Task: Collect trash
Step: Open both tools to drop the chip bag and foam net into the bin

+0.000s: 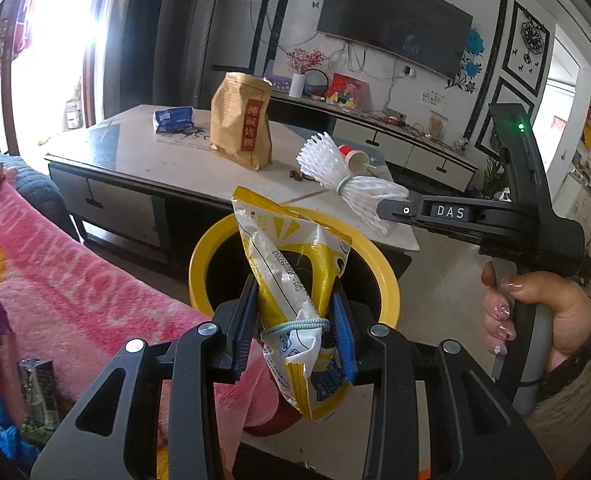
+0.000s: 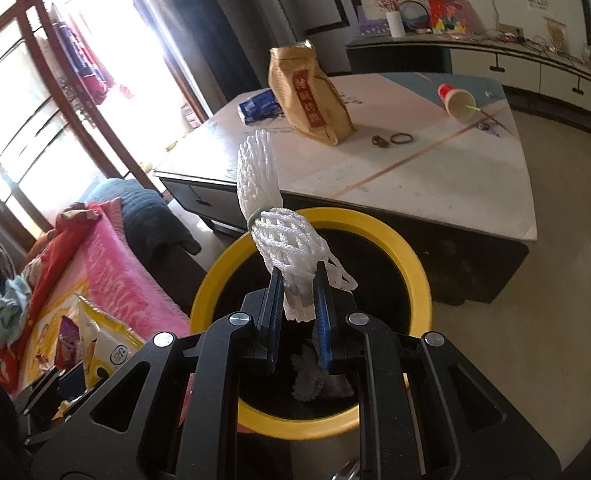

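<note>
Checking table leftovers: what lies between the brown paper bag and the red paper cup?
In the right wrist view: a dark hair tie and a small brown scrap.

Yellow-white wrapper point(image 1: 295, 280), white mesh foam net point(image 2: 283, 240), yellow-rimmed blk bin point(image 2: 375, 220).

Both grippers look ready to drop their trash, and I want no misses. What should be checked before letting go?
1. Left gripper shut on yellow snack wrapper: ok.
2. Right gripper shut on white foam net: ok.
3. Yellow-rimmed bin open-topped: ok.
4. Foam net over the opening: ok.
5. Wrapper over the opening: cannot tell; it hangs near the rim.
6. Table trash left: paper cup, brown bag: not ok.
</note>
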`<control>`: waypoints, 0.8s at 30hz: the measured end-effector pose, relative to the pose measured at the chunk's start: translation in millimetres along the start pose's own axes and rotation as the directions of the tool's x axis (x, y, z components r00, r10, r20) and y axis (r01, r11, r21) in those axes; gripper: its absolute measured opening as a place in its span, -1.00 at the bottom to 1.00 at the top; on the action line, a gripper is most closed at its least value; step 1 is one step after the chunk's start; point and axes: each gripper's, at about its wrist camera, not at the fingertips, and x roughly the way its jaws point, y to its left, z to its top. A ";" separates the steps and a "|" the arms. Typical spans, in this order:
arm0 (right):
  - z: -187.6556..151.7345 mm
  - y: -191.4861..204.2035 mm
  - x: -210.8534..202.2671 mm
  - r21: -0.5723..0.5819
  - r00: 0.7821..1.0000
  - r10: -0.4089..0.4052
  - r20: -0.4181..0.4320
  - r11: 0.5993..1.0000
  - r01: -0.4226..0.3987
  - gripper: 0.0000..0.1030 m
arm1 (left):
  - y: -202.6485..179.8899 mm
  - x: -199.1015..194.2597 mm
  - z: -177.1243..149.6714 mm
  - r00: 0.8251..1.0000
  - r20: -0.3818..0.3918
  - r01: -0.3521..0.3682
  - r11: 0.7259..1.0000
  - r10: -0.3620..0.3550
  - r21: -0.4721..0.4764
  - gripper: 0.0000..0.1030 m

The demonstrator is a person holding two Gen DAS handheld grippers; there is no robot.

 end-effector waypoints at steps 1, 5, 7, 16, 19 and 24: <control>-0.5 -2.1 1.7 0.004 1.000 -0.003 -0.006 1.000 0.003 -0.80 | -1.6 3.4 0.2 1.000 -0.005 0.001 1.000 -0.001 0.002 -0.35; -2.8 -7.1 6.4 0.015 1.000 -0.012 -0.022 1.000 0.013 -0.80 | -4.8 15.2 0.9 1.000 -0.018 -0.005 1.000 0.005 0.005 -0.35; -3.7 -9.5 9.1 0.022 0.999 -0.015 -0.033 1.000 0.016 -0.80 | -5.4 20.9 0.2 1.000 -0.024 -0.006 1.000 0.006 0.008 -0.35; -3.5 -17.6 10.0 0.059 0.999 -0.023 -0.032 0.998 0.025 -0.28 | 0.2 42.2 16.8 1.000 -0.009 0.004 1.000 -0.004 -0.024 0.32; -1.9 -20.0 5.2 0.070 1.000 -0.025 -0.009 0.997 0.026 -0.16 | 1.7 37.9 21.4 1.000 0.009 -0.020 1.000 0.020 -0.012 0.59; 0.2 -12.5 -1.7 0.045 0.999 -0.023 0.027 0.999 0.022 0.03 | 13.2 22.4 21.0 0.998 0.039 -0.055 0.997 0.057 -0.056 0.84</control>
